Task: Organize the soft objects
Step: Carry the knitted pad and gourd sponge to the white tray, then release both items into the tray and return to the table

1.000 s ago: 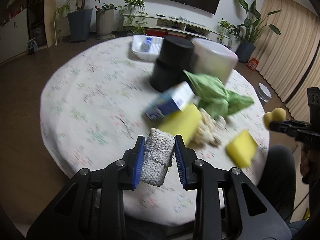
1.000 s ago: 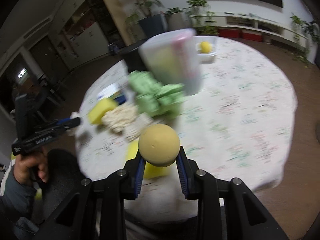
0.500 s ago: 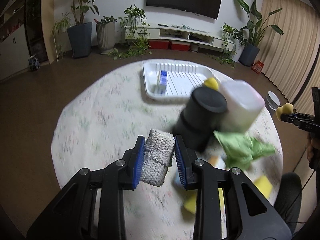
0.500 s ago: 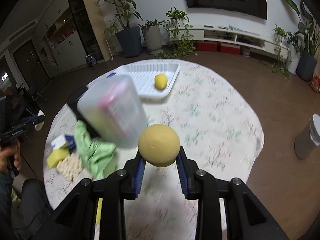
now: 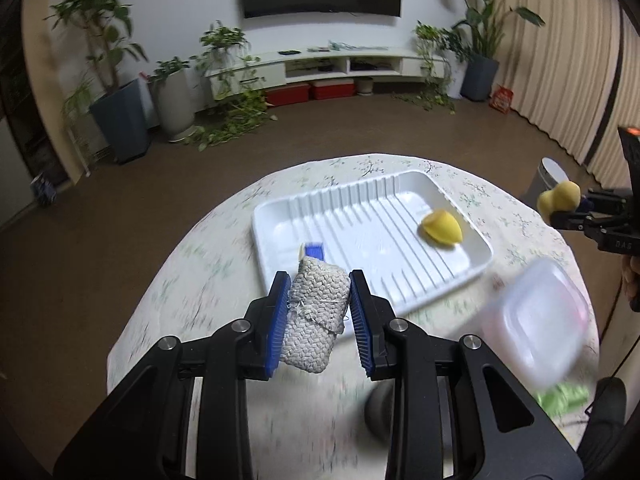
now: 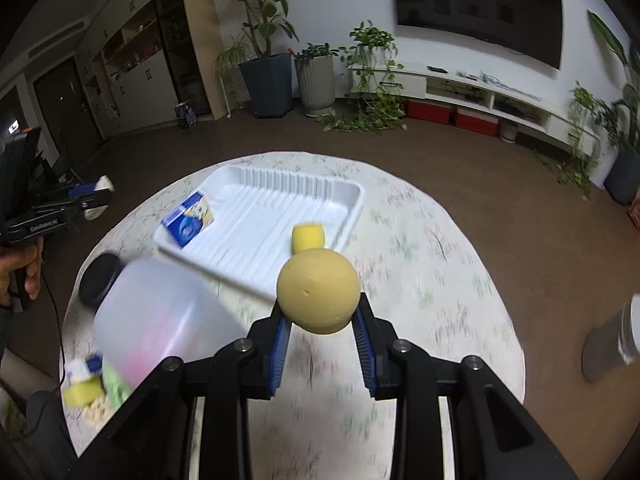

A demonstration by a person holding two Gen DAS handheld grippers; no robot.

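A round table (image 6: 440, 264) under a pale floral cloth carries a white ribbed tray (image 6: 352, 200) toward its far side. Nearer on the cloth stand a translucent lidded tub (image 6: 160, 320) and a black container (image 6: 98, 278), with a green cloth (image 5: 564, 396) and a yellow sponge (image 6: 82, 394) beside them.

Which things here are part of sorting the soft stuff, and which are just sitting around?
Part of the job:
woven pad in left gripper
foam ball in right gripper
white tray
yellow sponge in tray
green cloth

Just sitting around:
clear plastic tub
black canister
potted plants
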